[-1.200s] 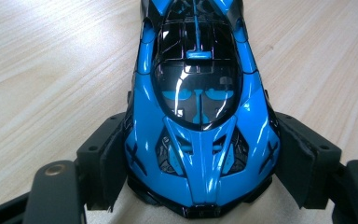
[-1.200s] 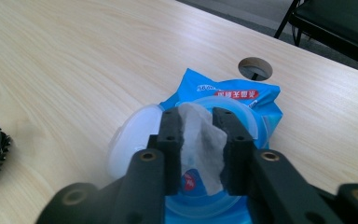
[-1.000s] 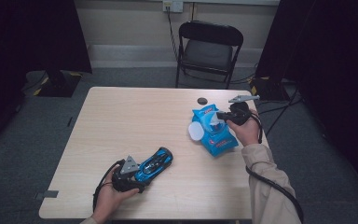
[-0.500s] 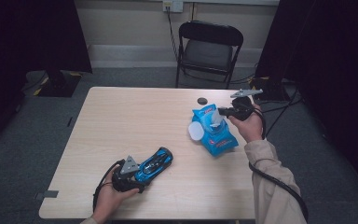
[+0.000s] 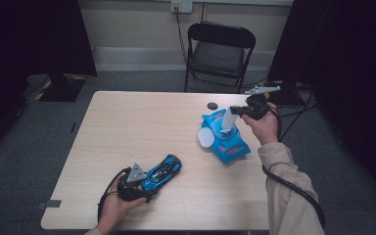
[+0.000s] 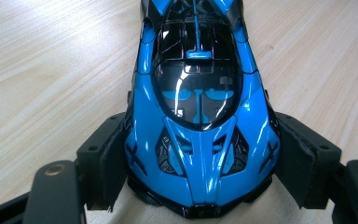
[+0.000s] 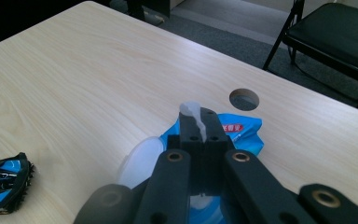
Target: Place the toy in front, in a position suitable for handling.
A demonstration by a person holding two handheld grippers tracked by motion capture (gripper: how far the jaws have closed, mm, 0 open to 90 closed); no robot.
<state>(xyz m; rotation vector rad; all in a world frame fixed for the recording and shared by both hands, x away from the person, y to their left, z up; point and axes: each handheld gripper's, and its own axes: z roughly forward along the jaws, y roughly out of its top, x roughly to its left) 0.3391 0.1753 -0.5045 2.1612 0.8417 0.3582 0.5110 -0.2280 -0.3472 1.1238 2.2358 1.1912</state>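
We have our right tongs [image 5: 231,113] pinched shut on a white wet wipe [image 5: 227,120] above the blue soft pack [image 5: 225,139] (lid open, apparently), mid-pull. Our left tongs [image 5: 149,183] clamp the glossy blue toy car [image 5: 162,171] on the pale wooden table [image 5: 142,122]; next, free the sheet.

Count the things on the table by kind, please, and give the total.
Toy car: 1
Pack of wipes: 1
Wipe being pulled out: 1
Small dark round spot on the table, which looks like a hole: 1
Total: 4
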